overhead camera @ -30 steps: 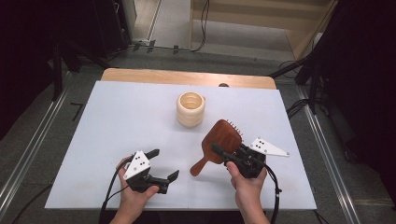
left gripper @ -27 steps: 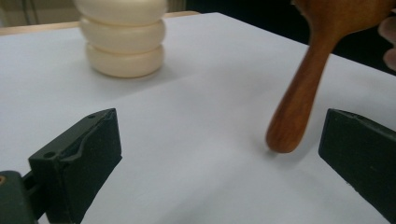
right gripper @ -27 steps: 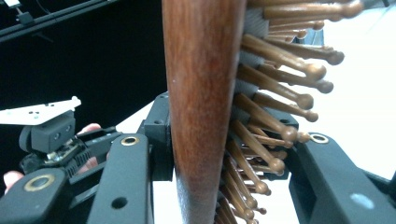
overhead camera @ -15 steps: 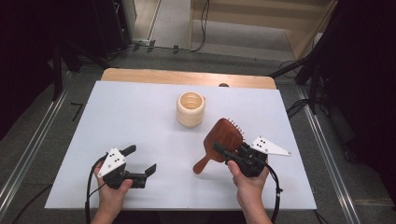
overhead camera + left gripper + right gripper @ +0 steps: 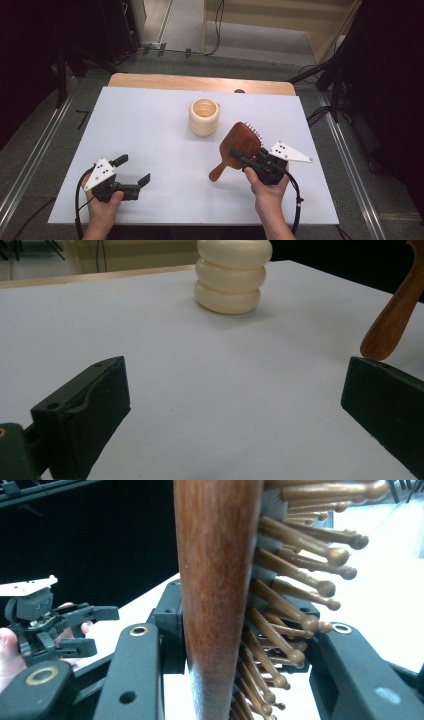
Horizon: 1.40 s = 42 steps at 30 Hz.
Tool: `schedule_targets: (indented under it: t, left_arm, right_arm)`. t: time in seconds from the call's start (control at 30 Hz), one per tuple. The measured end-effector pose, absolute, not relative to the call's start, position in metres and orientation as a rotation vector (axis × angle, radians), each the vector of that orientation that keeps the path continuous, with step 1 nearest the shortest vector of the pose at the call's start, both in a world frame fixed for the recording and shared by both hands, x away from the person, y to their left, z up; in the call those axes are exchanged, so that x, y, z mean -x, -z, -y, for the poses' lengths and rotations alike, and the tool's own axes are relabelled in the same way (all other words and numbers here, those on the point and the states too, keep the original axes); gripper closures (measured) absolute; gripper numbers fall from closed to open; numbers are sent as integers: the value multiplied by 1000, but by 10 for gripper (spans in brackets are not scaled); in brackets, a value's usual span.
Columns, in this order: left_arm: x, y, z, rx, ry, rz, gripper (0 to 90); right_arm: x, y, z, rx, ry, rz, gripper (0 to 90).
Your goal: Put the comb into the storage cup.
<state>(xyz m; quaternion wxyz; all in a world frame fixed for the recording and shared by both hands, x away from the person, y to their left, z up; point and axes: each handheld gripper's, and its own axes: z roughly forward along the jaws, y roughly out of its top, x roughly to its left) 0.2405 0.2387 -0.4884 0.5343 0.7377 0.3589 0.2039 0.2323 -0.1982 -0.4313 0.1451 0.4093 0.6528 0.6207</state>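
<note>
brown wooden paddle hairbrush with wooden pins sits clamped between the jaws of the right gripper, tilted up off the white table, right of centre in the high view, its handle tip low near the surface. left gripper at the lower left has its jaws wide apart on nothing. cream ribbed ring-stacked cup stands upper centre. judging by this, the pickup is done; placing the brush, perhaps at the cup, is left.
</note>
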Motion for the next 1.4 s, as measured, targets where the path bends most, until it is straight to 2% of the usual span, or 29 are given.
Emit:
schedule_targets:
  t: [0.5,1.4]
  left_arm:
    - [-243,486,-282,-1678,-543,-945,0]
    - [-242,491,-284,-1640,-530,-948,3]
  right_arm:
    - [-244,419,193,-1159,-1789,-1878,536]
    - [-279,397,179,-1141,-1807,-1906,555]
